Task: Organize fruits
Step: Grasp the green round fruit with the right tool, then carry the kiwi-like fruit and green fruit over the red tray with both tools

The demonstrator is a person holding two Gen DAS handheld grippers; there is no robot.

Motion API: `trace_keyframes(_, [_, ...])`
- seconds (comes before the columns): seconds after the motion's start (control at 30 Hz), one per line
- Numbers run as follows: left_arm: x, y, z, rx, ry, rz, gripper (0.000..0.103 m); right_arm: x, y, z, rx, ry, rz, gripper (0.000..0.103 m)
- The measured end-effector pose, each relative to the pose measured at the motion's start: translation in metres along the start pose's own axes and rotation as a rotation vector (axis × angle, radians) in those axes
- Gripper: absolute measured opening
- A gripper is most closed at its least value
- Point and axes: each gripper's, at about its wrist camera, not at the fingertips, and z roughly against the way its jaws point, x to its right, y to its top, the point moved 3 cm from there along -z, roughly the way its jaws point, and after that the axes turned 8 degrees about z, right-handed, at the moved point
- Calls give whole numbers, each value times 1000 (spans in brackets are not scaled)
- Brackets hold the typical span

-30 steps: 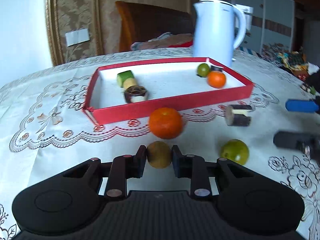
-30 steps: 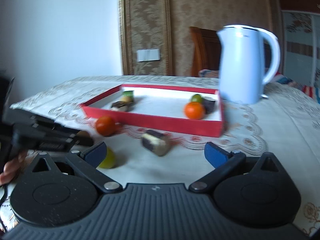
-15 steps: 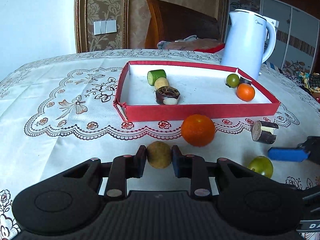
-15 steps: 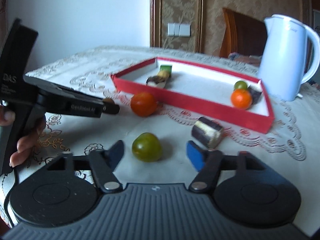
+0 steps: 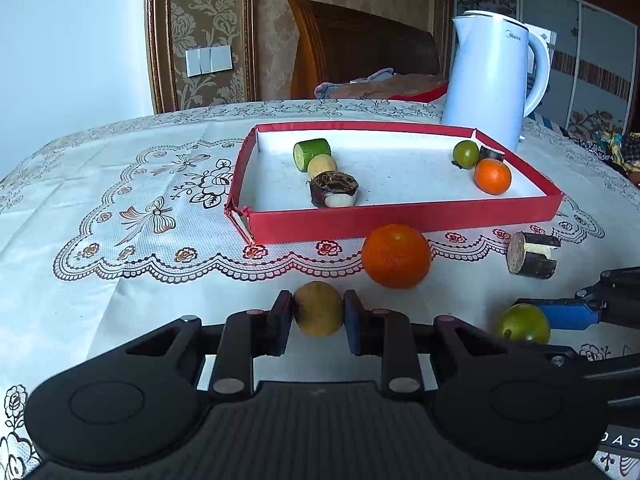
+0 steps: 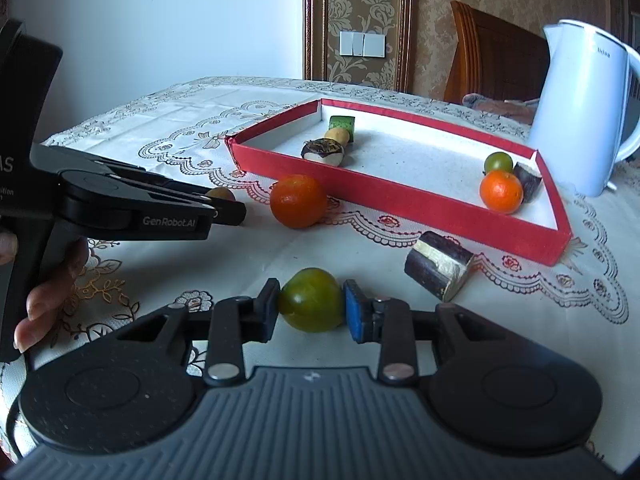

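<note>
My left gripper [image 5: 318,314] is clamped on a small tan-brown fruit [image 5: 318,309] low over the lace tablecloth [image 5: 120,184]. My right gripper [image 6: 310,306] has just closed; its pads now press a green fruit [image 6: 311,299] that sits on the cloth. A loose orange [image 5: 396,255] lies at one o'clock from the tan-brown fruit, touching the red tray [image 5: 400,216], which already holds several pieces. A dark cut chunk [image 6: 438,270] lies at two o'clock from the green fruit.

Tray [image 5: 400,216] before kettle [image 5: 492,80]; orange [image 5: 396,256] and cut chunk [image 5: 532,255] on tablecloth [image 5: 120,184] before tray.
</note>
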Motion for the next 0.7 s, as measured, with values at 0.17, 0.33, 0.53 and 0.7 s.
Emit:
trace_keyframes(0.17, [1,0,0,0,2,-4,27,2,1,1,4,1,-14,32])
trace_keyframes(0.33, [1,-1,-1,3,7,-13,27,5,0,5,27,-12,-31,32])
trace_keyframes(0.53, [4,-1,2,14,1,-30,27,12,-1,11,53,-19,-57,32])
trace_keyframes(0.7, [7,0,10,55,-6,-46,27,26,-1,19,75,-57,-80,31])
